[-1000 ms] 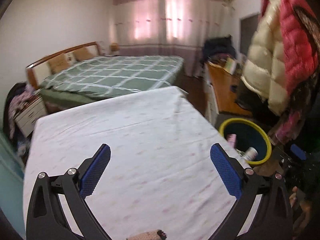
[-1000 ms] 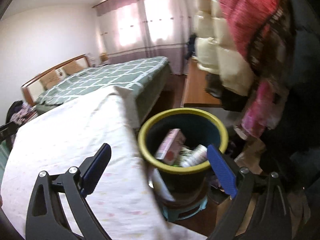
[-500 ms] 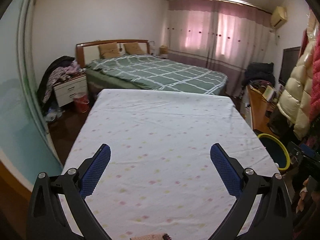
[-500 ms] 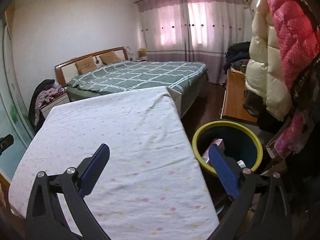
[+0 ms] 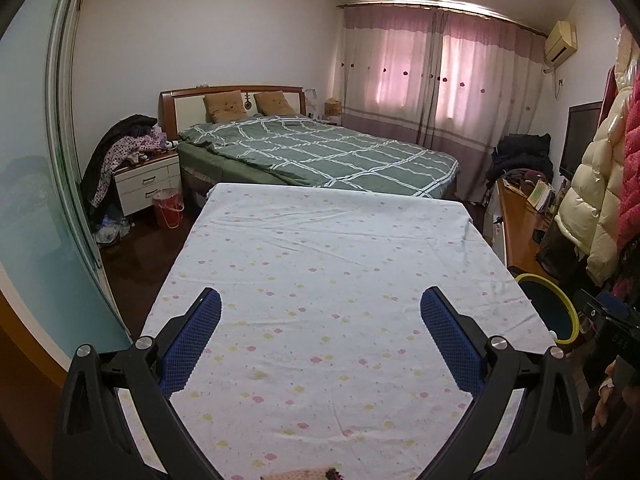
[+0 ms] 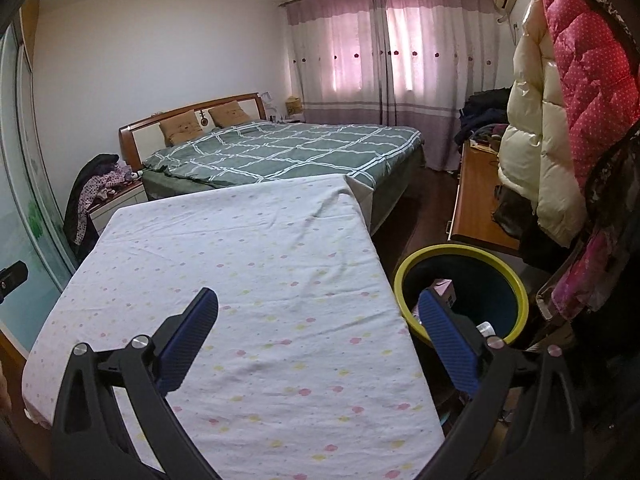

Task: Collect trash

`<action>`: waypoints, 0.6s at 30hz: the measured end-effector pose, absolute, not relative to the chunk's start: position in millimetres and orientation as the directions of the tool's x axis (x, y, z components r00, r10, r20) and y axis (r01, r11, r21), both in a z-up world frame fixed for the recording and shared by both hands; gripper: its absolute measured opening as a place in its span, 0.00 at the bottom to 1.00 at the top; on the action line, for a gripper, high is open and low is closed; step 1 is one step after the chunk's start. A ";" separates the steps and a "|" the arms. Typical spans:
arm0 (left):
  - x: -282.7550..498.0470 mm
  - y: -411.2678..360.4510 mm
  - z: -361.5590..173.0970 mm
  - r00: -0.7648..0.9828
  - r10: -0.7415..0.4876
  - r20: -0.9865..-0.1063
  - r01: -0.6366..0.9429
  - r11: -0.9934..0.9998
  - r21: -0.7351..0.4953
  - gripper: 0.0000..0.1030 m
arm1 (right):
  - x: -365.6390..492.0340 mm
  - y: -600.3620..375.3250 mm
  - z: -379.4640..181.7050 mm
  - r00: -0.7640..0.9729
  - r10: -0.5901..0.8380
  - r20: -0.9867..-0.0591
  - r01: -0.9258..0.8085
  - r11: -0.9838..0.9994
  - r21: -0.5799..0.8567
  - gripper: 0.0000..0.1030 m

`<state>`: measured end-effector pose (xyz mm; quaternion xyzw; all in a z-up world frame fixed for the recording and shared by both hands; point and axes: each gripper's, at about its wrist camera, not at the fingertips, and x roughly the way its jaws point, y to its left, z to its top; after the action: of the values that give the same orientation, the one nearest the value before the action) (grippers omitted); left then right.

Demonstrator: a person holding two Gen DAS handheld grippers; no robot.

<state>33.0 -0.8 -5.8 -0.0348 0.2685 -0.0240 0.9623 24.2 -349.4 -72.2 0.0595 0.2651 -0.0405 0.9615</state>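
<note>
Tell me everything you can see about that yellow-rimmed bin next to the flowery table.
The bin is a round, upright bucket, apparently plastic, with a bright yellow rim and a dark teal inside. It stands low beside the right edge of the cloth-covered table; its base is hidden. Inside lie a pink carton and a white-capped container, both partly hidden. The left wrist view shows only its rim.

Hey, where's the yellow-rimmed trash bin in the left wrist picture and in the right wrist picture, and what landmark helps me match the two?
Left wrist view: the yellow-rimmed trash bin sits at the right edge, only part of its rim showing past the sheet's right edge.
Right wrist view: the bin sits lower right, seen into, partly behind the right gripper.
Shared landmark: the green plaid bed beyond the floral sheet.
</note>
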 end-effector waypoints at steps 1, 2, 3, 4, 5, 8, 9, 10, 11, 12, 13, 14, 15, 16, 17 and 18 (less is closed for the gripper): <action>31.7 0.0 -5.4 0.856 -0.064 -0.514 0.028 0.997 -0.078 0.95 | 24.4 -349.4 -72.3 0.856 -0.047 -0.515 0.110 0.990 0.093 0.93; 33.1 -3.9 -5.1 0.856 -0.063 -0.514 0.027 0.997 -0.076 0.95 | 24.7 -349.4 -72.3 0.856 -0.048 -0.515 0.111 0.989 0.093 0.93; 35.7 -7.8 -4.6 0.855 -0.061 -0.515 0.027 0.997 -0.074 0.95 | 25.1 -350.2 -72.3 0.855 -0.049 -0.516 0.113 0.989 0.094 0.93; 37.8 -10.3 -4.0 0.855 -0.061 -0.515 0.027 0.997 -0.074 0.95 | 25.3 -350.7 -72.4 0.855 -0.049 -0.516 0.115 0.989 0.095 0.93; 37.7 -10.2 -3.9 0.855 -0.063 -0.515 0.028 0.997 -0.075 0.95 | 25.6 -351.1 -72.2 0.855 -0.050 -0.516 0.116 0.989 0.096 0.93; 39.5 -11.2 -3.2 0.853 -0.065 -0.518 0.029 0.997 -0.078 0.95 | 26.9 -352.3 -72.7 0.855 -0.052 -0.516 0.119 0.988 0.097 0.93; 40.0 -11.6 -3.0 0.853 -0.066 -0.518 0.030 0.996 -0.079 0.95 | 27.0 -352.3 -72.7 0.854 -0.053 -0.517 0.119 0.988 0.096 0.93; 40.0 -11.6 -3.0 0.853 -0.065 -0.518 0.029 0.997 -0.078 0.95 | 26.8 -352.4 -72.6 0.855 -0.052 -0.517 0.119 0.988 0.096 0.93; 39.9 -11.7 -3.0 0.853 -0.065 -0.518 0.029 0.997 -0.078 0.95 | 26.9 -353.0 -72.6 0.855 -0.052 -0.517 0.119 0.988 0.097 0.93; 40.1 -11.6 -3.1 0.853 -0.066 -0.518 0.029 0.996 -0.079 0.95 | 26.9 -352.6 -72.5 0.855 -0.052 -0.516 0.119 0.988 0.098 0.93; 40.8 -12.2 -3.1 0.853 -0.068 -0.518 0.031 0.996 -0.079 0.95 | 27.1 -352.7 -72.6 0.855 -0.052 -0.516 0.119 0.988 0.097 0.93; 41.0 -12.6 -3.6 0.851 -0.070 -0.520 0.034 0.996 -0.079 0.95 | 26.8 -352.4 -72.6 0.855 -0.053 -0.516 0.119 0.988 0.096 0.93; 42.2 -12.8 -3.8 0.850 -0.072 -0.522 0.035 0.996 -0.080 0.95 | 26.9 -352.4 -72.6 0.855 -0.053 -0.516 0.120 0.988 0.097 0.93; 42.7 -13.2 -4.7 0.848 -0.076 -0.525 0.038 0.996 -0.082 0.95 | 27.2 -353.0 -72.8 0.854 -0.053 -0.517 0.121 0.988 0.098 0.93; 44.1 -14.0 -4.8 0.846 -0.079 -0.527 0.041 0.996 -0.083 0.95 | 27.6 -353.0 -73.0 0.854 -0.053 -0.518 0.122 0.988 0.099 0.93; 46.3 -14.1 -4.9 0.844 -0.083 -0.530 0.045 0.995 -0.084 0.95 | 27.8 -353.4 -73.3 0.853 -0.054 -0.518 0.122 0.988 0.099 0.93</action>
<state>46.3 -14.1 -4.9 -0.0342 0.2773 -0.0335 0.9596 27.8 -353.4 -73.3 0.0641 0.2667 -0.0459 0.9605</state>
